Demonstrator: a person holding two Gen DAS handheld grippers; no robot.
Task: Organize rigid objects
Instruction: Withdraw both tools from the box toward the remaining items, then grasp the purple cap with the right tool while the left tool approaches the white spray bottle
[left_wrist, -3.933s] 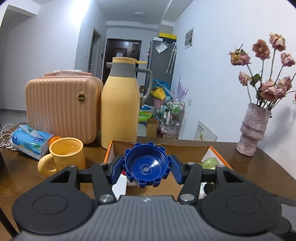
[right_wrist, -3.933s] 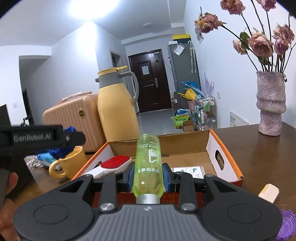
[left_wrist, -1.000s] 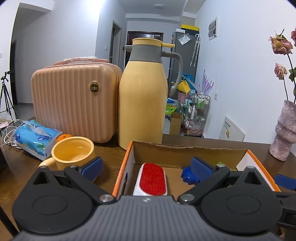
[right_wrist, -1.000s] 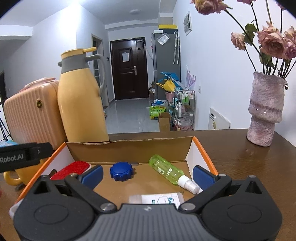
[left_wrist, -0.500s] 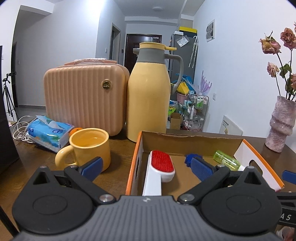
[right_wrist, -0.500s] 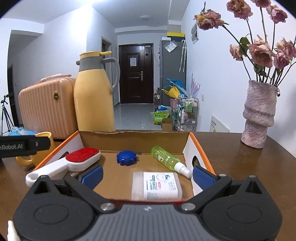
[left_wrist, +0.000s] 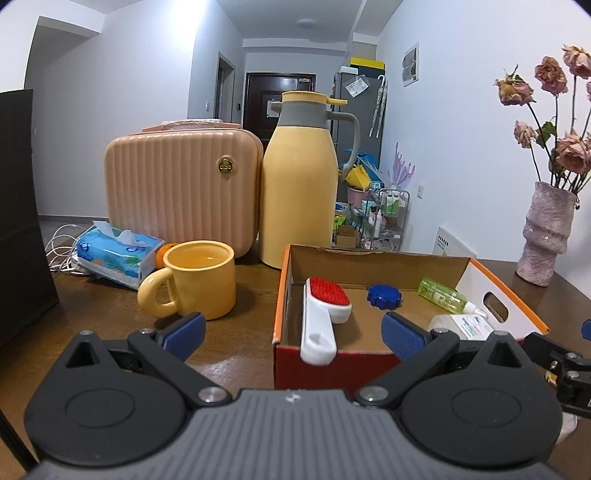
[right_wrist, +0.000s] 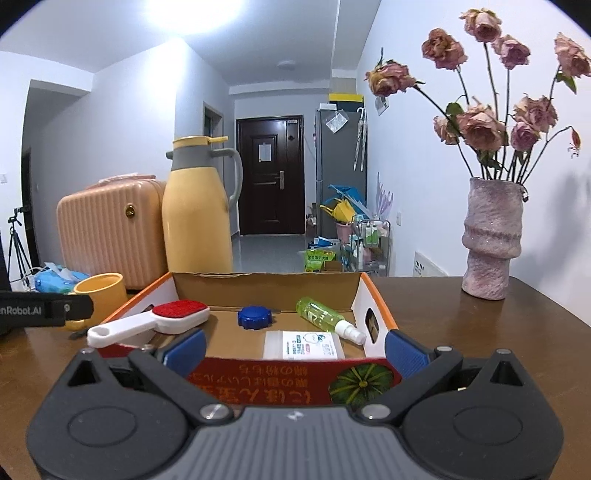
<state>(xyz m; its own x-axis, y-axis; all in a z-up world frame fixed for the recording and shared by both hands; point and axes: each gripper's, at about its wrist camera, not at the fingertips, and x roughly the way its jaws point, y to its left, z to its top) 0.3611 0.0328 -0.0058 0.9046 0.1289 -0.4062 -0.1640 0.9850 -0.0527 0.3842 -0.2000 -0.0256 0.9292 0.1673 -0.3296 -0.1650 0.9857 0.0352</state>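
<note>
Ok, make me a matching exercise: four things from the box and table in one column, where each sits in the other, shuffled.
1. red-bristled white brush
2. blue ridged plastic cap
3. green clear spray bottle
4. yellow ceramic mug

A. on the table outside the cardboard box
B. box's right side
C. handle overhanging the box's front left rim
D. middle of the box floor

Pairs: 1-C, 2-D, 3-B, 4-A

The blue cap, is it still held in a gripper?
No, the blue cap lies loose on the cardboard box floor, clear of both open grippers.
</note>
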